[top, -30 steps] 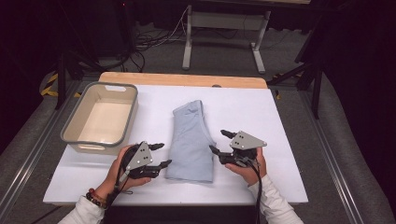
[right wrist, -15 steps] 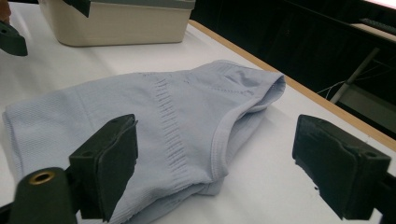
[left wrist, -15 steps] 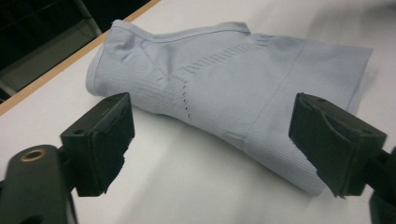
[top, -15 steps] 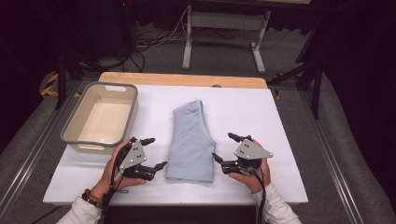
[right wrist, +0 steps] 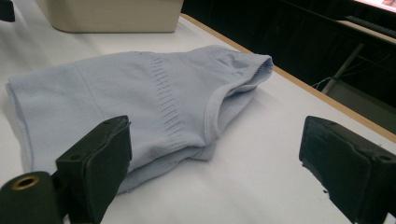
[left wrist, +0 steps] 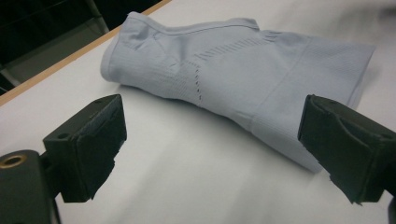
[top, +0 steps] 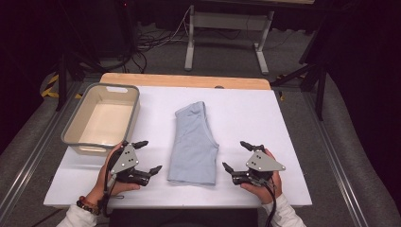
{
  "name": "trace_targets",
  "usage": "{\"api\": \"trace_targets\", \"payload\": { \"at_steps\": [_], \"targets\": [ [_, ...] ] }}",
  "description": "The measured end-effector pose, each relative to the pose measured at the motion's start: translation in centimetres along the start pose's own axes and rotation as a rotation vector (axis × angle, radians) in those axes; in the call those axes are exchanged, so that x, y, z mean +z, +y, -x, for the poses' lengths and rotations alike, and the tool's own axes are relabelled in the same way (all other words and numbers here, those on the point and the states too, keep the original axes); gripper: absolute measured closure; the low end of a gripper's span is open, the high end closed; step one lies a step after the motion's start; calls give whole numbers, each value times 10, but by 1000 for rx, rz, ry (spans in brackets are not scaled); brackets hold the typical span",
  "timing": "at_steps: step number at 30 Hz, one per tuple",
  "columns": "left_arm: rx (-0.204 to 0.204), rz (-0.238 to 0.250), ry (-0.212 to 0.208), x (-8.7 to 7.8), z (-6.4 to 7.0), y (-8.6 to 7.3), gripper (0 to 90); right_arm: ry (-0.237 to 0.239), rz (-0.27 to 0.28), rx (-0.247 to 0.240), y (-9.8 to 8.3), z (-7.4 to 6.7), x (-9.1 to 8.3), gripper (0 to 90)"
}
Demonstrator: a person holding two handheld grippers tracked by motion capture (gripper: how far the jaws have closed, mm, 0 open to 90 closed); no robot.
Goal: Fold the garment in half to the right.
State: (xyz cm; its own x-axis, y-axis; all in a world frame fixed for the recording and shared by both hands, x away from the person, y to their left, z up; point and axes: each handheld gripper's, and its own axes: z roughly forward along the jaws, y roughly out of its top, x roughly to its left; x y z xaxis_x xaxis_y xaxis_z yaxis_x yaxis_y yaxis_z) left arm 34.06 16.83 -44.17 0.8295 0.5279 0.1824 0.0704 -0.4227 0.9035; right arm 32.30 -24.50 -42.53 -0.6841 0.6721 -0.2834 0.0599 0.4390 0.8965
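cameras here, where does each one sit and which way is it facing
High view: fixed above the person's side, looking forward and down on the table; both hands show, with the left gripper and right gripper either side of the folded light blue garment, the tub at far left.
Left gripper view: rides that gripper, looking between its open black jaws at the garment.
Right gripper view: rides that gripper, looking past its open jaws at the garment, tub behind.
Shared: all three views see the garment; jaws have just been opening, nothing between them.
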Motion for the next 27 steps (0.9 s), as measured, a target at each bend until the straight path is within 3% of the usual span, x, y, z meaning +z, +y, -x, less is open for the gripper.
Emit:
{"api": "trace_targets", "payload": {
  "at_steps": [3,9,14,27],
  "targets": [
    [-42,9,10,-5,-4,-6,84,-13,-1,10,-6,0,-4,103],
    [-62,-24,27,-11,-2,-19,82,-29,-16,20,-19,0,-13,120],
    [-66,-31,31,-12,-1,-21,80,-27,-25,38,-25,0,-16,121],
    [-48,-46,8,-8,0,-23,69,-16,-42,24,-25,0,-9,126]
  ]
}}
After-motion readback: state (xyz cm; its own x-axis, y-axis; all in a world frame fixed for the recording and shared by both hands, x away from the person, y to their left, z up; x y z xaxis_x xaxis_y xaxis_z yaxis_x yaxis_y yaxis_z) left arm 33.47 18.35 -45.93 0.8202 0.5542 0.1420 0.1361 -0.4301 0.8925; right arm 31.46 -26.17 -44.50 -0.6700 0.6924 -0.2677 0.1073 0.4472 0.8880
